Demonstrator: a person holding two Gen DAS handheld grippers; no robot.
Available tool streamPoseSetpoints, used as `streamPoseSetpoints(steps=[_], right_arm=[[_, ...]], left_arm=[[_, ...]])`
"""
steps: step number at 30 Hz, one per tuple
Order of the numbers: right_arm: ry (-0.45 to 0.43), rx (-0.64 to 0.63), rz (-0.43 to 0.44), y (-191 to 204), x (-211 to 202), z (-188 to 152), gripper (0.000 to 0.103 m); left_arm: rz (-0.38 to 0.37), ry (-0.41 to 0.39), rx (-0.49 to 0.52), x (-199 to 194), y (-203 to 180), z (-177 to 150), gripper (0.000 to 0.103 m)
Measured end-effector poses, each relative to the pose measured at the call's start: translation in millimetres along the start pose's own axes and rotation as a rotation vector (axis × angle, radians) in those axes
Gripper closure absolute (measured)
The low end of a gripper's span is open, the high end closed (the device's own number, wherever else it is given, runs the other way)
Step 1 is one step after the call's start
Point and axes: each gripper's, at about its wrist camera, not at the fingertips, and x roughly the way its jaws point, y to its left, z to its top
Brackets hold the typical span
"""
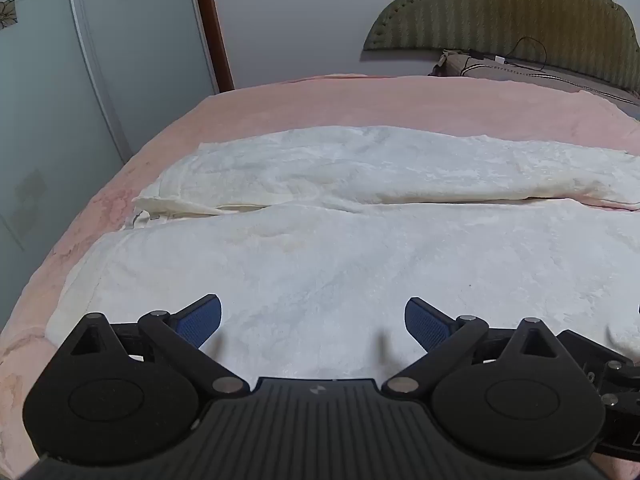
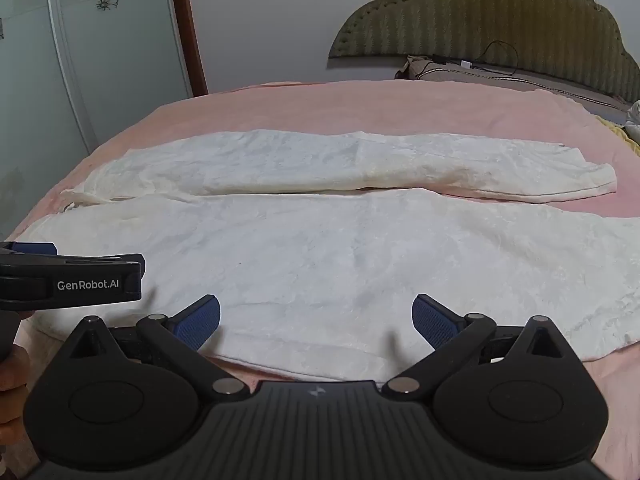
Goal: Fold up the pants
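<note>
White fleece pants point(image 1: 320, 248) lie flat across a pink bed, waistband at the left, both legs running to the right side by side. They also show in the right wrist view point(image 2: 340, 248), where the far leg's cuff point(image 2: 592, 180) ends at the right. My left gripper point(image 1: 313, 316) is open and empty, hovering over the near leg close to its front edge. My right gripper point(image 2: 316, 316) is open and empty, over the near leg's front edge. The left gripper's body point(image 2: 72, 280) shows at the left of the right wrist view.
The pink blanket point(image 2: 320, 108) covers the bed. A green padded headboard point(image 2: 500, 20) stands at the back right, with a pillow and a black cable point(image 2: 496, 68) below it. A wardrobe with flower decals point(image 2: 80, 40) stands at the left.
</note>
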Motion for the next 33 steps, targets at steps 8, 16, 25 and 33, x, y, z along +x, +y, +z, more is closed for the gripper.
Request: streamPoseSetpoints(steps=[8, 16, 25, 33], right_arm=[[0.011, 0.011, -0.004, 1.8, 0.9, -1.3, 0.0], [0.019, 0.028, 0.007, 0.7, -0.2, -2.7, 0.0], [0.019, 0.027, 0.002, 1.3, 2.5, -2.6, 0.0], [0.021, 0.036, -0.01, 1.0, 4.1, -3.2, 0.0]], left_arm=[[-0.009, -0.006, -0.021, -2.5, 2.5, 0.8, 0.005], [-0.019, -0.01, -0.016, -2.2, 1.9, -1.9, 0.005], [-0.004, -0.008, -0.032, -2.8, 2.1, -2.3, 0.004], [0.0, -0.009, -0.036, -3.1, 2.7, -3.2, 0.003]])
